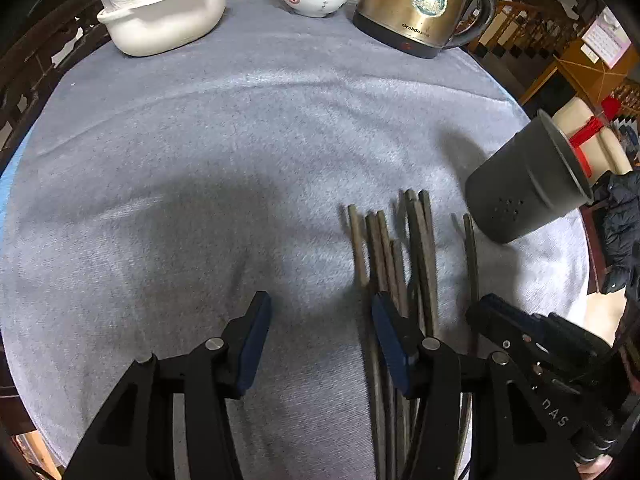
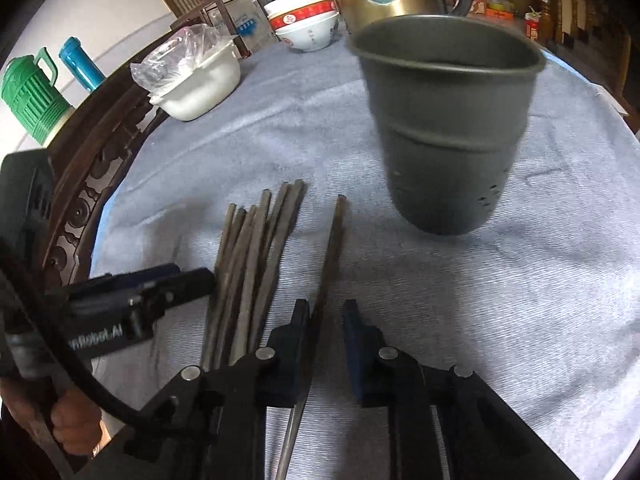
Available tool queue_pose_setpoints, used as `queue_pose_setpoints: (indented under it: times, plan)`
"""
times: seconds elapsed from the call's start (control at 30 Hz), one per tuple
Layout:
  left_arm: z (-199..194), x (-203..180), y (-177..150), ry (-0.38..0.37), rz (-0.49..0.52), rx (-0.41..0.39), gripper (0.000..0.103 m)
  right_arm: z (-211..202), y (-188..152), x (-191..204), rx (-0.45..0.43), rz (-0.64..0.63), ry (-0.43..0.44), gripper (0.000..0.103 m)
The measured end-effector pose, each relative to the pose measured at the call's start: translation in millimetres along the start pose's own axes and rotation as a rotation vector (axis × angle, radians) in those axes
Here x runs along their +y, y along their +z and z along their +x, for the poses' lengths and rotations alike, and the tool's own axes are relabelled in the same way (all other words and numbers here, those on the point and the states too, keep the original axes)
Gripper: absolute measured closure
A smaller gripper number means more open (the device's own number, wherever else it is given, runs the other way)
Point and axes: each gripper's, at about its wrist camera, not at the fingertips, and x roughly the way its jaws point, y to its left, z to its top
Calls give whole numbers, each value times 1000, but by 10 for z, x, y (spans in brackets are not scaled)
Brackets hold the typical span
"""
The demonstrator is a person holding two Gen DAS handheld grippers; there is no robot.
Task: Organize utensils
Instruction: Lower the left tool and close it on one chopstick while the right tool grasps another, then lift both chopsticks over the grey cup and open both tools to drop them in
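My right claw [image 2: 326, 320] straddles a lone chopstick [image 2: 334, 248], jaws parted, not gripping. My left claw [image 1: 320, 320] gapes empty left of the chopstick bundle [image 1: 400, 248]; the grey holder [image 2: 444, 128] stands far right on the table [image 1: 200, 140].

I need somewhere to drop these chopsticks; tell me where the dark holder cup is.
The dark holder cup stands upright on the grey cloth, ahead and right of the chopsticks, in front of the kettle.

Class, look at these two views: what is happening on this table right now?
A person holding two grippers is sorting chopsticks on a grey cloth. The right gripper is open around a single chopstick lying apart from the bundle of chopsticks. The left gripper is open, its fingers above the bundle's left side. A dark holder cup stands empty-looking nearby; nothing is in it yet.
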Motion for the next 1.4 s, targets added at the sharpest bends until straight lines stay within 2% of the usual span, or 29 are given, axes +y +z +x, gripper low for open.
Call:
queue_pose_setpoints:
  times: [0.3, 0.33, 0.4, 0.5, 0.67, 0.73, 0.8, 0.9, 0.93, 1.0, 1.03, 1.13, 1.4]
  plan:
    - [107, 15, 221, -10, -17, -5, 49, 67, 118, 6, 18, 20, -20, 82]
    - [118, 42, 248, -16, -26, -2, 51, 89, 145, 26, 14, 20, -22, 82]
    - [136, 91, 292, 7, -26, 4, 70, 111, 169, 45, 3, 1, -31, 82]
    - [108, 196, 323, 13, -17, 3, 82, 107, 179, 48, 21, -17, -38, 84]
    - [79, 333, 377, 4, -32, 15, 83, 58, 165, -35, 54, -15, -68, 85]
    - [71, 310, 392, 14, -29, 19, 83, 76, 211, -61, 71, 13, -54, 82]
    - [72, 260, 439, 26, -24, 28, 83, 123, 287, -17, 81, 23, -85, 82]
    - [101, 226, 516, 36, -28, 39, 91, 184, 353, 100, 62, -18, -119, 79]
    - [122, 226, 547, 36, -34, 40, 94, 191, 361, 120, 57, -22, -116, 80]
    - [149, 247, 590, 29, -57, 39, 96, 181, 351, 100, 49, -35, -84, 92]
    - [139, 242, 577, 25, -68, 34, 97, 165, 340, 90, 42, -32, -59, 94]
    - [-106, 203, 502, 28, -54, -22, 98, 15, 298, 74, -4, -42, -4, 95]
    - [-1187, -165, 434, 17, 65, -268, 98, -848, 214, 156, -239, -129, 169, 97]
